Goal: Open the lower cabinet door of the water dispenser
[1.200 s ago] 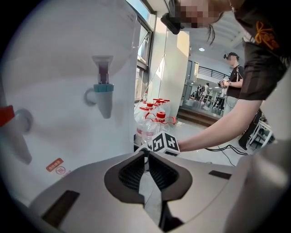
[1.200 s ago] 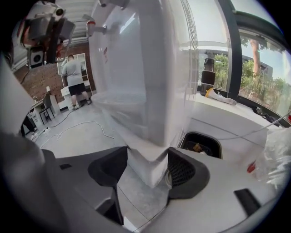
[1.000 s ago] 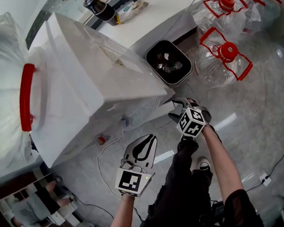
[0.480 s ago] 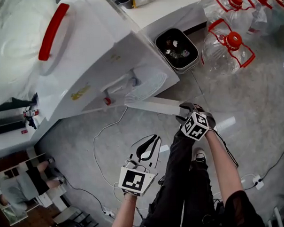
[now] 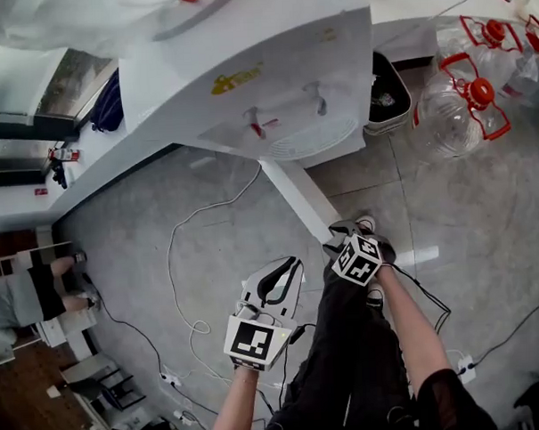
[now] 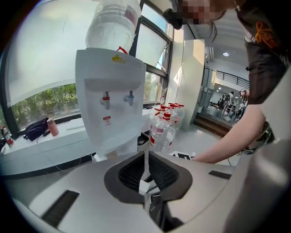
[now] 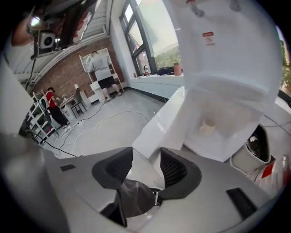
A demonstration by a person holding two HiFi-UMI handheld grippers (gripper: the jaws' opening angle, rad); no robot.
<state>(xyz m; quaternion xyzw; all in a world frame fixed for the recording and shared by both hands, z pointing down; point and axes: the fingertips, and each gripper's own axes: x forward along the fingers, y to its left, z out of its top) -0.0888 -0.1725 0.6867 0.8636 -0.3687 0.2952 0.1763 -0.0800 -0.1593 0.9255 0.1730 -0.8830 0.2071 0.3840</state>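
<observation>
The lower cabinet door (image 5: 300, 195) is a flat, thin white panel, and it is swung out from the bottom of the water dispenser (image 5: 272, 67) over the grey floor (image 5: 209, 257). It looks hard and smooth, like shiny plastic or painted metal, so it may be a bit slippery. It should be light and swing easily on its hinge, and it will not bend much. The best place to hold it is the free edge, far from the hinge, because a small pull there turns it the most. The right gripper (image 5: 340, 238) is there now. Its jaws are closing, with the door's edge between them, and the dark ribbed pads look pressed on both faces of the panel. The left gripper (image 5: 288, 269) hangs over the floor, well apart from the door, with its jaws together and nothing in them. The dispenser is a tall white box with one red tap (image 5: 264, 125) and one blue tap (image 5: 316, 96). Clear round bottles (image 5: 465, 103) with red tops stand beside it, and a thin white cord (image 5: 178, 267) lies on the floor.
</observation>
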